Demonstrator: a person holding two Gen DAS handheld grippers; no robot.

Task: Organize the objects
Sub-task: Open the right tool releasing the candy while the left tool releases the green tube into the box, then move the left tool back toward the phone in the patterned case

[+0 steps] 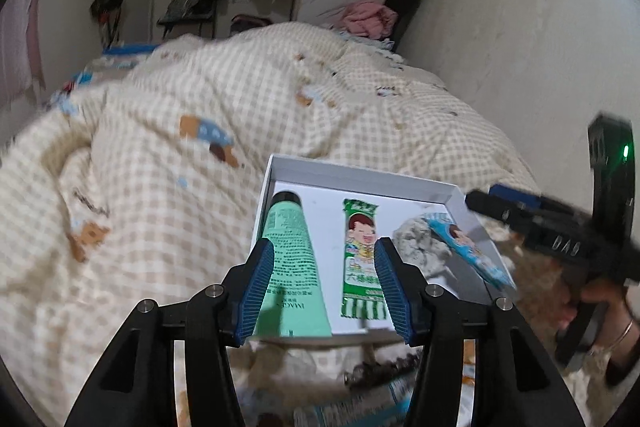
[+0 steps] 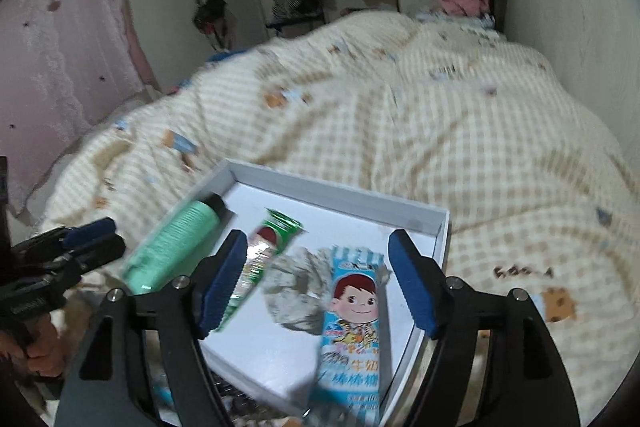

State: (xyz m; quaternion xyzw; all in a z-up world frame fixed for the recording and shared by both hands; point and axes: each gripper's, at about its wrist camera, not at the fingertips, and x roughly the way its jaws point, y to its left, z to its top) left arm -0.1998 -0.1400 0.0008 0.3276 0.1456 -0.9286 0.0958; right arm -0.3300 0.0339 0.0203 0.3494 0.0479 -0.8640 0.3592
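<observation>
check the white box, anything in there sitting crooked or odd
Mostly tidy: the green tube and green packet lie side by side. The blue packet rests partly on the crumpled grey scrunchie rather than flat in the white box.

The left gripper (image 1: 324, 255) points forward and downward, its blue-padded fingers (image 1: 260, 287) spread apart with nothing pressed between them; the right gripper (image 2: 320, 267) tilts down likewise, its jaws parted wider and its pads (image 2: 412, 279) clear of any contact; each gripper is borne by a hand (image 1: 600, 311) clasped round its black handle; a thin bracelet circles the right wrist.
</observation>
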